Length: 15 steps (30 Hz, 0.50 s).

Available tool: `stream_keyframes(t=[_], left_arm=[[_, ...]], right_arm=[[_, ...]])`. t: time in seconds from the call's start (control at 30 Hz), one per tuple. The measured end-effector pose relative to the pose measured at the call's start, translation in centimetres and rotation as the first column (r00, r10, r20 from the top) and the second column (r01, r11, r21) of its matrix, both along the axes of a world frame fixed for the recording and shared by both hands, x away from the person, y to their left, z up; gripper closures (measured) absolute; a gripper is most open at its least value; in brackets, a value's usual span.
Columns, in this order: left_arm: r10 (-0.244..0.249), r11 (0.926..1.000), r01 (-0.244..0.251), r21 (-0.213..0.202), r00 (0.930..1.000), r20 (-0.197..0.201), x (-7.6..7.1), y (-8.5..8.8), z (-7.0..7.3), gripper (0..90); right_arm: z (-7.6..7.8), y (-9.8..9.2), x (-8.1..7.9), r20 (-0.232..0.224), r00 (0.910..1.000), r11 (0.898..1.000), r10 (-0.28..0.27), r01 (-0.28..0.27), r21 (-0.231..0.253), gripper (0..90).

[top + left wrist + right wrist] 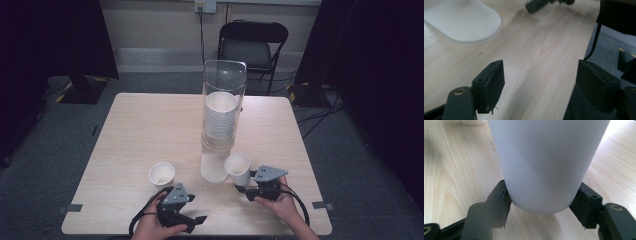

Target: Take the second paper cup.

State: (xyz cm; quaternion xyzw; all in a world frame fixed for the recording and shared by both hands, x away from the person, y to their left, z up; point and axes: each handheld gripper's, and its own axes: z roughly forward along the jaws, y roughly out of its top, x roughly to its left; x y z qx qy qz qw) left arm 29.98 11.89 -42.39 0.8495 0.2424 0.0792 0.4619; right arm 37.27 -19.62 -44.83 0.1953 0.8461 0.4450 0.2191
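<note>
Right claw (244,184) clamps cup (238,169) near its base; squeeze may crush it; left claw (196,210) empty, released, at six o'clock of table (140,135).

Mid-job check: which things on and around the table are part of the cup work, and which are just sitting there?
In the job:
right gripper, shut on a white cup
left gripper, open, nothing between its jaws
second white cup
clear dispenser with the cup stack

Just lying about:
black chair
wall socket
</note>
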Motion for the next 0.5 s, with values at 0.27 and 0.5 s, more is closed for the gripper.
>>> stream_keyframes(t=[0.27,0.5], left_arm=[[0.037,0.9984,-0.038,-0.043,0.9992,-0.012,2.5,-2.5,1.2,26.3],[0.030,0.9986,-0.030,-0.042,0.9995,-0.002,3.8,-5.1,0.9,25.5]], right_arm=[[-0.2,-0.7,-0.4,-0.003,1.0000,0.999,0.009,-0.009,-0.035,37.5],[-0.8,-1.0,-0.8,-0.038,0.9988,0.997,0.029,-0.032,-0.076,37.5]])
